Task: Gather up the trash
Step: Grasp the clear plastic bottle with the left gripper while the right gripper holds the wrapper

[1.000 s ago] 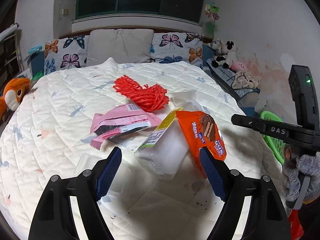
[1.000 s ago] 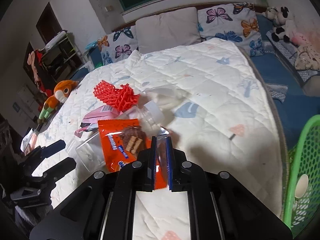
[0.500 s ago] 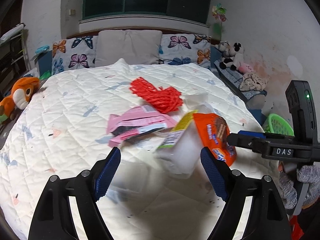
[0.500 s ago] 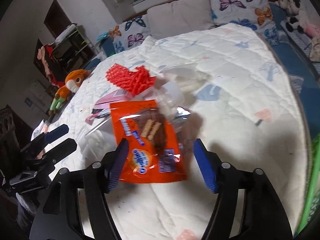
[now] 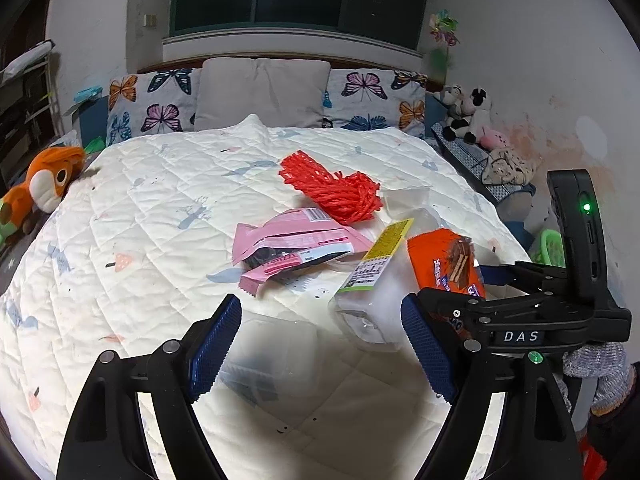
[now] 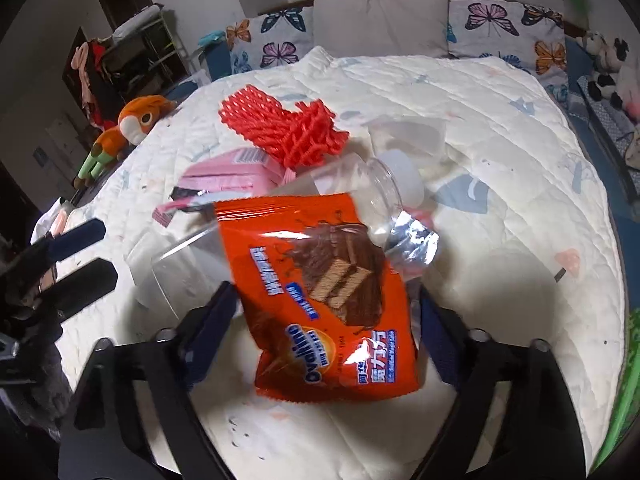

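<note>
An orange wafer wrapper (image 6: 320, 300) lies on a clear plastic bottle (image 6: 360, 188) on the white quilted bed (image 6: 500, 112). My right gripper (image 6: 326, 328) straddles the wrapper, its jaws opening, and neither pad presses on it. A pink wrapper (image 5: 292, 240) and a red foam net (image 5: 332, 188) lie behind the bottle (image 5: 368, 300). My left gripper (image 5: 322, 344) stands open just above a clear plastic tub (image 5: 268, 352), not touching it. The orange wrapper (image 5: 444, 264) shows to its right, partly hidden by the right gripper's black body.
A green basket (image 6: 628, 380) stands off the bed's right edge. A clear cup (image 6: 408, 136) lies beside the net. An orange stuffed toy (image 5: 44, 184) sits at the bed's left edge, and pillows (image 5: 264, 92) line the headboard. A gloved hand (image 5: 596, 364) holds the right gripper.
My right gripper went from shut to wide apart and moved forward and down over the orange wrapper. My left gripper drifted sideways, and the clear tub now lies between its fingers.
</note>
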